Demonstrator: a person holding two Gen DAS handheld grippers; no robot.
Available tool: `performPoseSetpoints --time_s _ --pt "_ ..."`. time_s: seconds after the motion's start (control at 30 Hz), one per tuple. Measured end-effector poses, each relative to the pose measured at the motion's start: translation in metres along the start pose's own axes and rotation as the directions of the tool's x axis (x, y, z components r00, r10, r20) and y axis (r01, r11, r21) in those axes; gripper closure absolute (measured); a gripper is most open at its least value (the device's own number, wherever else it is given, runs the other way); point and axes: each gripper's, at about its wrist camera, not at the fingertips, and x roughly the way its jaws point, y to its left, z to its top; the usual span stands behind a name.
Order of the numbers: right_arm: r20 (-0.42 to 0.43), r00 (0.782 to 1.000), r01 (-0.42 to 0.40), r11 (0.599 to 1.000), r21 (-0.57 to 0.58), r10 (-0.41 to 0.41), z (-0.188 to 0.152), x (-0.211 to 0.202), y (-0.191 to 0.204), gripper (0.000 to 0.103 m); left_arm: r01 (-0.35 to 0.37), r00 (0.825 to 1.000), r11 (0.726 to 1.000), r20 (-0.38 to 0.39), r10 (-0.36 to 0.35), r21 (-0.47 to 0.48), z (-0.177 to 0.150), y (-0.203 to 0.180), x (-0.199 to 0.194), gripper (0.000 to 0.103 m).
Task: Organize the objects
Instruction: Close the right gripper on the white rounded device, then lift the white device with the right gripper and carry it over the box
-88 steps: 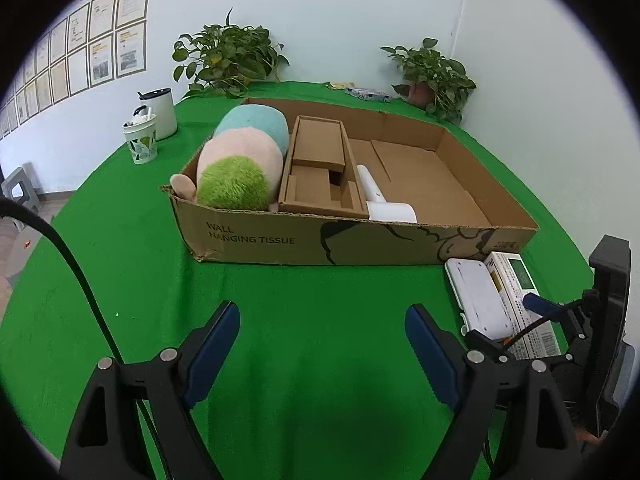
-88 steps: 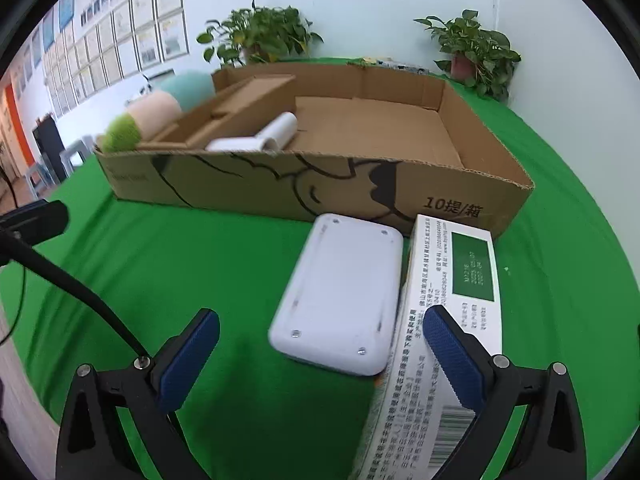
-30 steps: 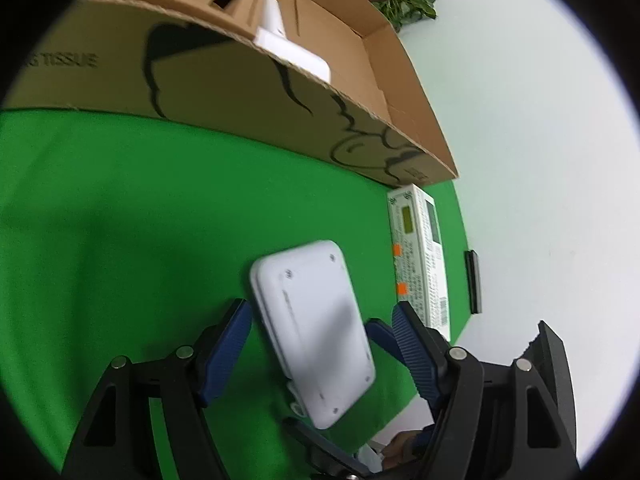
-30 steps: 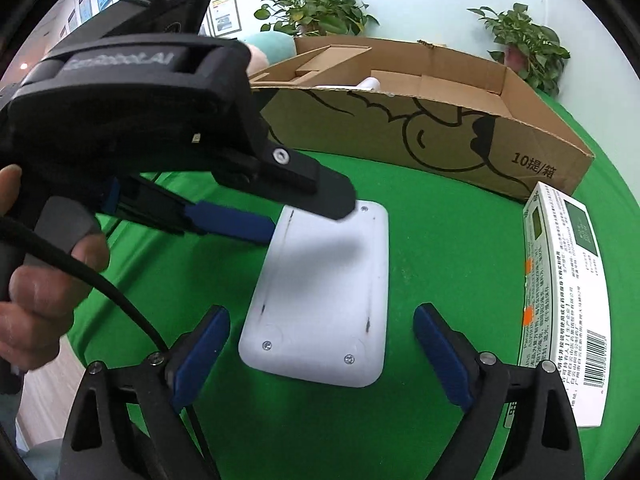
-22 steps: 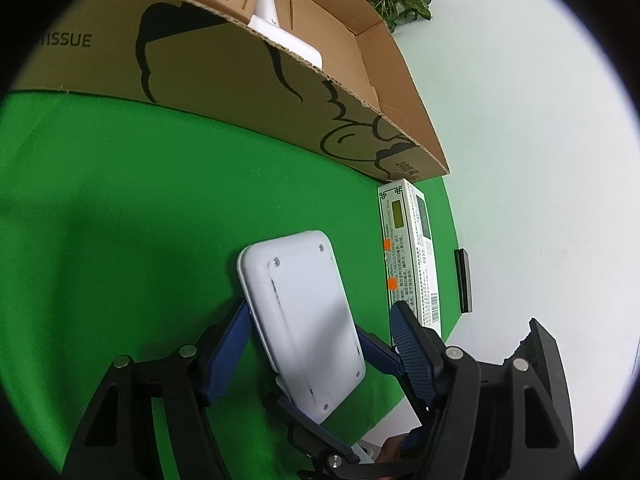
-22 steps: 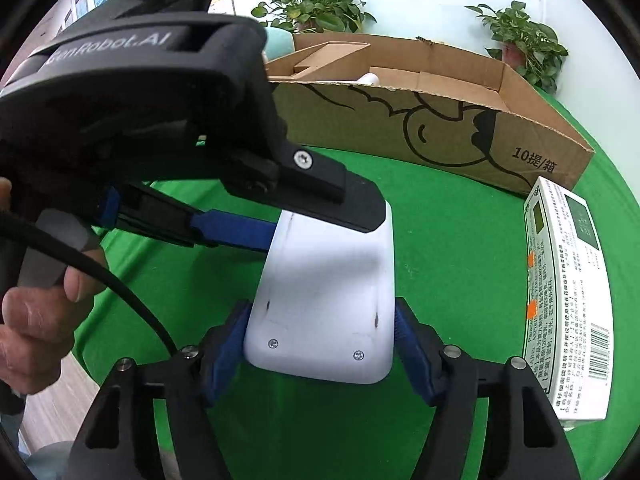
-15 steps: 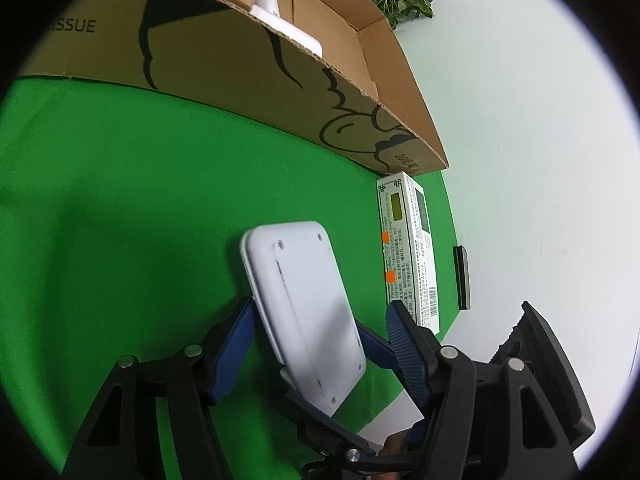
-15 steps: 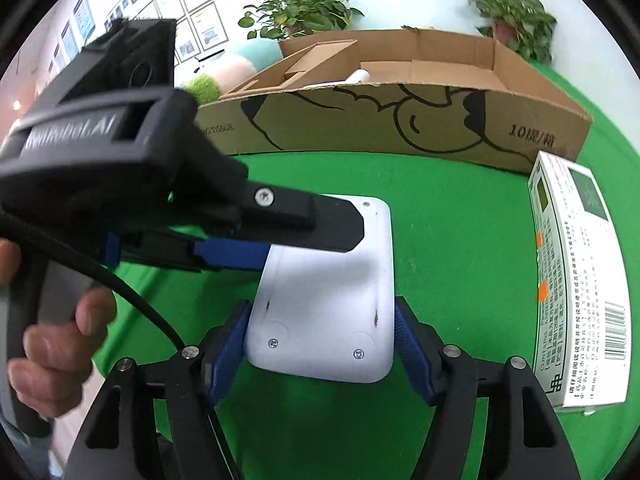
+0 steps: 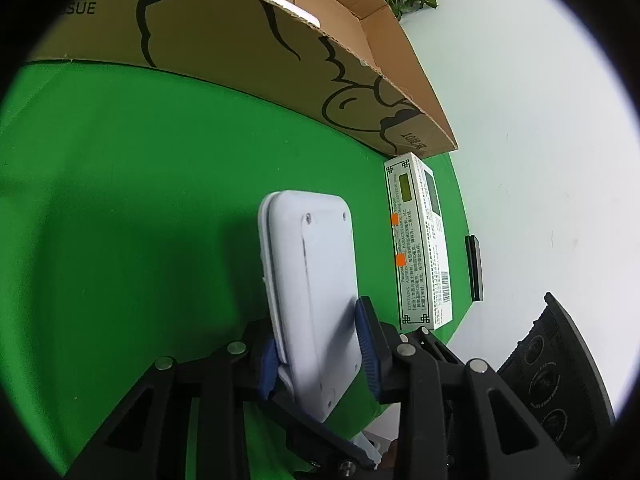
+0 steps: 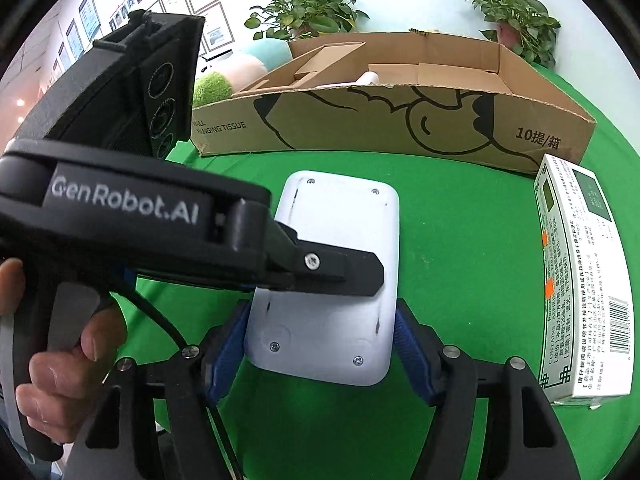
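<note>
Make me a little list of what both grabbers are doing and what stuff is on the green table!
left gripper: shut on the white device, pinching its flat faces
right gripper: shut on the white device, squeezing its side edges
white device: held by both, screws showing
medicine box: lying flat on the green table, right of the device
cardboard box: open, behind them, with cardboard inserts and a plush toy at its left end

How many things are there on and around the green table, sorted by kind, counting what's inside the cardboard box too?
White plastic case, held by both grippers: 1
Medicine carton: 1
Cardboard box: 1
Cardboard insert: 1
White roll: 1
Plush toy: 1
Potted plants: 2
Total: 8
</note>
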Motion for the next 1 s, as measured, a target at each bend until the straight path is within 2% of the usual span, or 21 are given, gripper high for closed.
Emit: performPoseSetpoints --time_s 0.13,0.33,0.57,0.7,0.87,1.0 --pt "0.022 1.0 0.004 1.0 0.002 -0.004 -0.004 -0.008 0.002 0.037 0.0 1.0 1.0 0.013 0.0 0.019 -0.001 -0.009 -0.005 0.071" --pt "0.11 0.994 0.02 1.0 -0.007 -0.019 0.001 -0.038 0.007 0.037 -0.003 0.997 0.996 0.074 -0.004 0.084 0.003 -0.039 -0.028 0.071" --pt "0.21 0.977 0.034 0.999 -0.022 -0.028 0.029 -0.069 0.014 0.038 -0.017 0.991 0.986 0.133 -0.005 0.167 0.014 -0.075 -0.059 0.071" --pt "0.257 0.966 0.034 0.999 -0.014 -0.03 0.046 -0.091 0.013 0.038 -0.031 0.985 0.976 0.17 -0.007 0.216 0.025 -0.087 -0.091 0.071" --pt "0.286 0.958 0.041 0.999 -0.019 -0.034 0.084 -0.11 0.015 0.038 -0.025 0.976 0.965 0.215 -0.033 0.261 0.04 -0.109 -0.116 0.071" --pt "0.355 0.934 0.062 0.996 -0.057 -0.038 0.113 -0.134 0.021 0.038 -0.04 0.963 0.945 0.266 -0.05 0.323 0.06 -0.136 -0.134 0.071"
